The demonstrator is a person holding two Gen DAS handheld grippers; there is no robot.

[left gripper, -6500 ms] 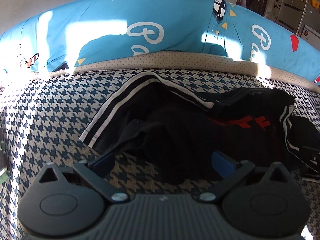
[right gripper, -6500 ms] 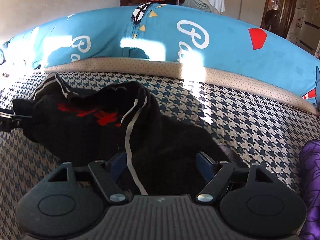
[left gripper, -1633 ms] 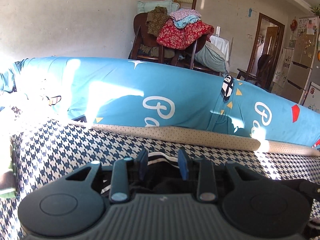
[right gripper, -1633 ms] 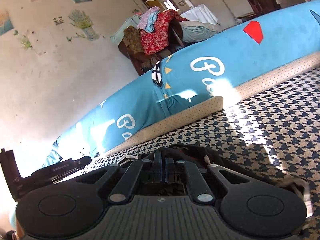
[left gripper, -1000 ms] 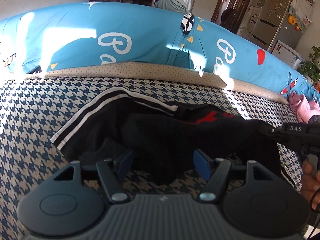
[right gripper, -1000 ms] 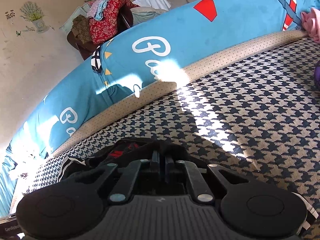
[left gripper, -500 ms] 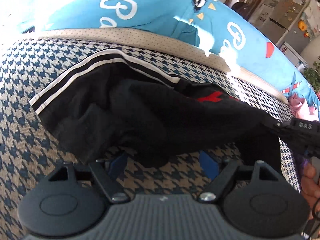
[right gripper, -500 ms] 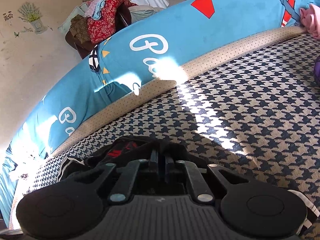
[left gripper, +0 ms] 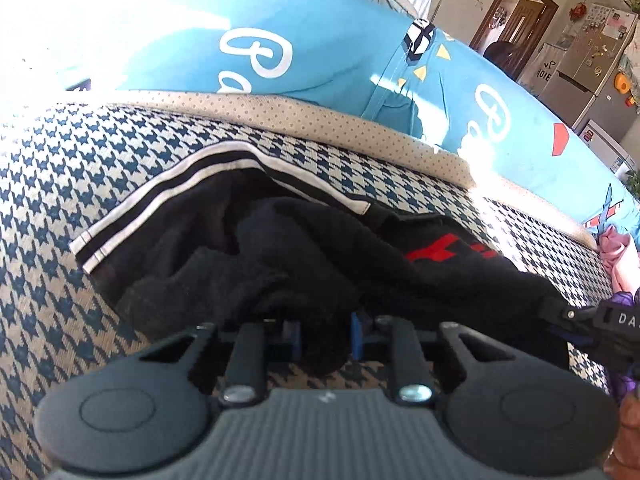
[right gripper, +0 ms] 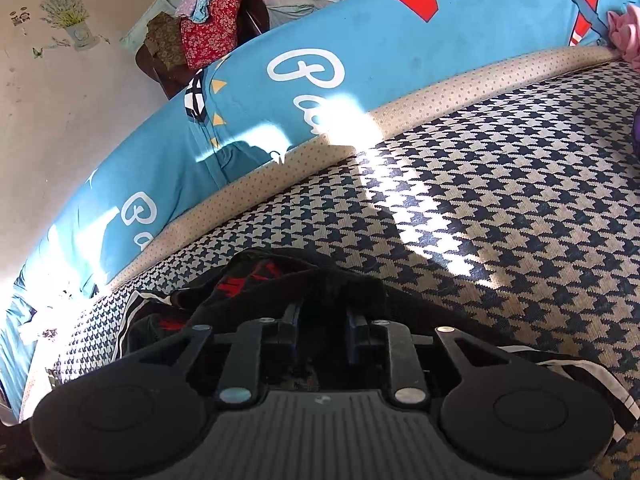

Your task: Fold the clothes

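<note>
Pinching black garment (left gripper: 304, 264) between its fingers, left gripper (left gripper: 325, 332) has just clamped a near fold; right gripper (right gripper: 323, 330), easing open astride cloth, anchors it on the bed (right gripper: 500, 184).

Left hand-held gripper (left gripper: 325, 334) just clamped on black cloth; right hand-held gripper (right gripper: 322, 336) easing apart, seemingly released

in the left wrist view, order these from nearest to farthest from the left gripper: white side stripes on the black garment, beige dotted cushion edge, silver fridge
1. The white side stripes on the black garment, just beyond the left gripper, up and left.
2. The beige dotted cushion edge, a band behind the houndstooth surface.
3. The silver fridge, far across the room at upper right.
</note>
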